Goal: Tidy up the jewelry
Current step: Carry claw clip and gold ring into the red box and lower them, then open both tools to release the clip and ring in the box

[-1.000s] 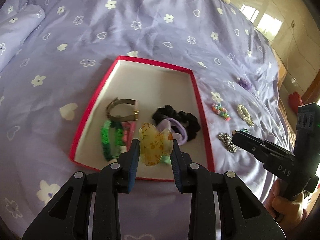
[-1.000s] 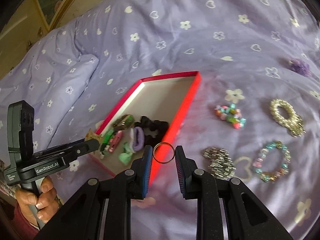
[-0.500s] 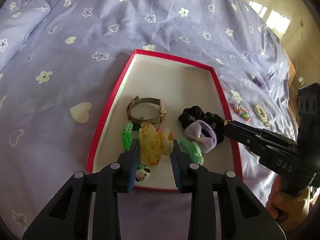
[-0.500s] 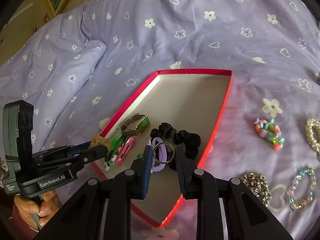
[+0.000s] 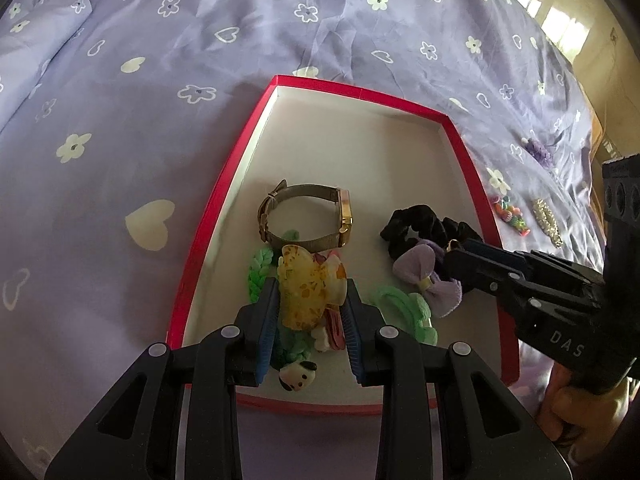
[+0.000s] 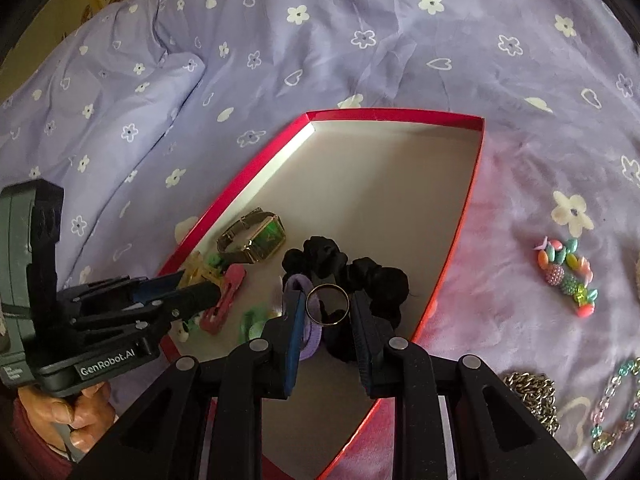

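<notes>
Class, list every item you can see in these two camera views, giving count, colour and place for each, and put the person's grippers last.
Box: 1, red rim, on bedspread.
Bedspread: 1, lilac.
Watch: 1, gold, in box.
Scrunchie: 1, black, in box.
Bow tie: 1, purple, in box.
Braided band: 1, green, in box.
Bead bracelet: 1, multicoloured, right of box.
Chain: 1, silver, on bedspread.
Claw clip: 1, yellow, in left gripper.
Ring: 1, gold, in right gripper.

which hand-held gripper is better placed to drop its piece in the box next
Either, marginally the left hand-held gripper: its yellow hair claw hangs well inside the red box. The right hand-held gripper holds its ring over the black scrunchie.
</notes>
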